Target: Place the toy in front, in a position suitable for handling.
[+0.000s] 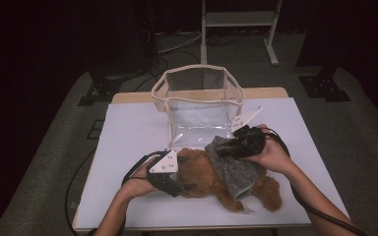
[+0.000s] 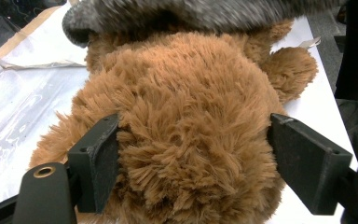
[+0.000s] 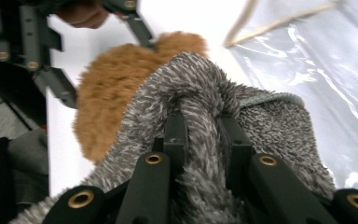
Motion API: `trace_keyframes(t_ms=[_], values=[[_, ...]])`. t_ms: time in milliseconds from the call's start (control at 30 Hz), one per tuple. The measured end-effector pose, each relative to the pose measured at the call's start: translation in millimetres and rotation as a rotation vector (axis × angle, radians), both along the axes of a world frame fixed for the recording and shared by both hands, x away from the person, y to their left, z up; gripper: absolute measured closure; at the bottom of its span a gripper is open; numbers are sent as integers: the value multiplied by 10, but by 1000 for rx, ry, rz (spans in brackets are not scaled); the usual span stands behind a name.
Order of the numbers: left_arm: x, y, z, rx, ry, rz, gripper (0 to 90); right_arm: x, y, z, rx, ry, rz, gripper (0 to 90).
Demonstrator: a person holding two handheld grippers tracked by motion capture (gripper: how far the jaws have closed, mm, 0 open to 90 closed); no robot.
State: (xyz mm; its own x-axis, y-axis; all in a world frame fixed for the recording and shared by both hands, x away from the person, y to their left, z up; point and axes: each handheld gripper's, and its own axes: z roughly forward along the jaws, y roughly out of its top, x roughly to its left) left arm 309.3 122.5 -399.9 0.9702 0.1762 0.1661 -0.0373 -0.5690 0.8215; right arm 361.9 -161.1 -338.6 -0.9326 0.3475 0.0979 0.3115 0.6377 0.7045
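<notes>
the high view looks forward and down from above the near edge of the tabletop (image 1: 128, 147), taking in its whole surface. the left tool's camera sits very close to the brown plush toy (image 2: 186, 126). the right tool's camera looks closely along the grey cloth (image 3: 205, 93). all three share toy and cloth.

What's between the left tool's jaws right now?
The brown plush teddy bear's head: in the left gripper view, fur fills the gap and both jaws of the left tool press into it. The grey fuzzy garment lies beyond.
</notes>
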Motion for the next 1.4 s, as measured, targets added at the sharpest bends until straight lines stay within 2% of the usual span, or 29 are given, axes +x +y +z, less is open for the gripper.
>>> trace_keyframes(t_ms=[133, 233, 367, 500, 667, 767, 867, 933, 1000, 1067, 1267, 1400], values=[[6, 0, 11, -2, -5, -4, 209, 41, -88, -71, -5, 36, -25, 753], [13, 9, 36, -8, -2, -3, 210, -4, -87, -155, -4, 55, -12, 754], [25, 3, 75, -42, 11, -2, 199, -110, -91, -218, 20, 63, -2, 754], [18, -73, 81, -51, 14, -11, 187, -207, -81, -232, 22, 50, 8, 755], [-24, -121, 55, -12, 10, -26, 215, -260, -100, -207, 29, 34, 14, 754], [-39, -121, 51, 2, 9, -27, 220, -216, -139, -134, 24, 17, 10, 751], [-44, -119, 48, 8, 5, -32, 219, -155, -188, -82, 16, -1, -21, 750], [-44, -117, 50, 11, 3, -34, 219, -99, -242, -88, 14, 6, -42, 749], [-45, -117, 54, 12, 3, -36, 218, -70, -283, -141, 22, 31, -44, 749], [-43, -116, 77, 14, -7, -38, 202, -97, -290, -215, 30, 47, -39, 750], [-8, -103, 166, -39, 11, 24, 106, -247, -292, -273, 54, 41, -28, 753], [-8, -137, 102, -11, 45, 12, 128, -334, -283, -257, 45, 24, -15, 753]])
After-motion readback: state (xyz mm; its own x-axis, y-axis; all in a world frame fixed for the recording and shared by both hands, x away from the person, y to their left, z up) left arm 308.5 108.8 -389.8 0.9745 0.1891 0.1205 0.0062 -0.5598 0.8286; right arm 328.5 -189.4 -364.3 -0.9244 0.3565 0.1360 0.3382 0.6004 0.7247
